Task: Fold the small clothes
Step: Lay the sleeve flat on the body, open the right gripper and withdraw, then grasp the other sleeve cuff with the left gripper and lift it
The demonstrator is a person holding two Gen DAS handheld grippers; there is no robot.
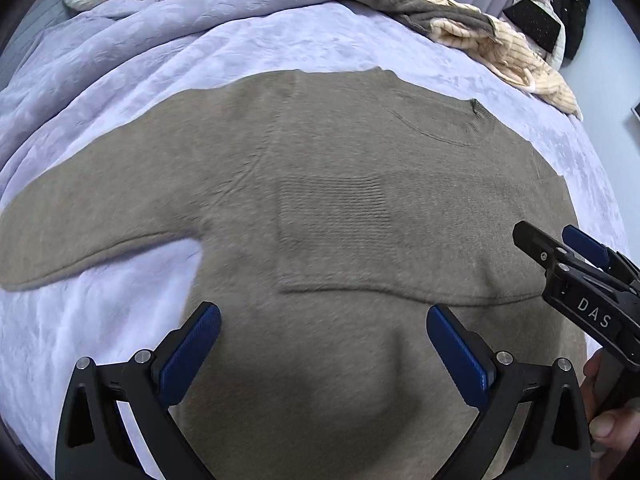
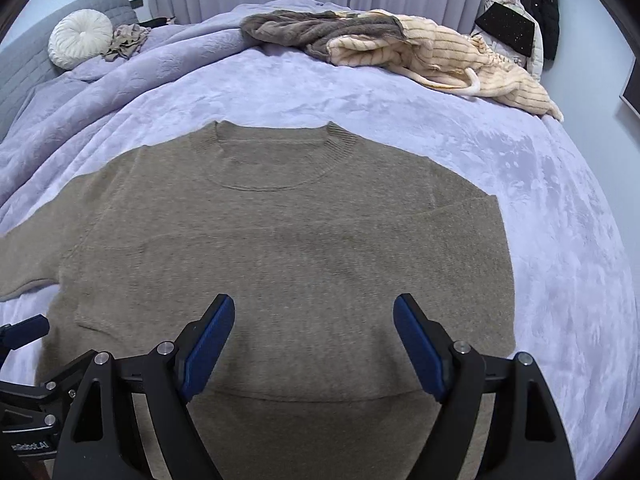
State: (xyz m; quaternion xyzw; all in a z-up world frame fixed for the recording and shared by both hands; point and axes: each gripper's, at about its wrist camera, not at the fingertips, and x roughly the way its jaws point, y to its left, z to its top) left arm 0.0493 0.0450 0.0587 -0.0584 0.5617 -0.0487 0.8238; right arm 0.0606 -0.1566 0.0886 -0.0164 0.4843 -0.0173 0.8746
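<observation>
The taupe knit sweater (image 2: 280,248) lies flat on the lavender bedspread (image 2: 540,208) with one sleeve folded across its body, the other outstretched; your left gripper (image 1: 324,344) and right gripper (image 2: 314,340) hover spread, holding nothing.

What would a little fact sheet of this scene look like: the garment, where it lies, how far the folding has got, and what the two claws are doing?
garment: taupe knit sweater
surface: lavender bedspread
right sleeve: folded across the chest
left sleeve: spread out to the side
left claw: open, above the hem, holding nothing
right claw: open, holding nothing
elsewhere on the bed: cream ribbed garment, round white cushion
</observation>
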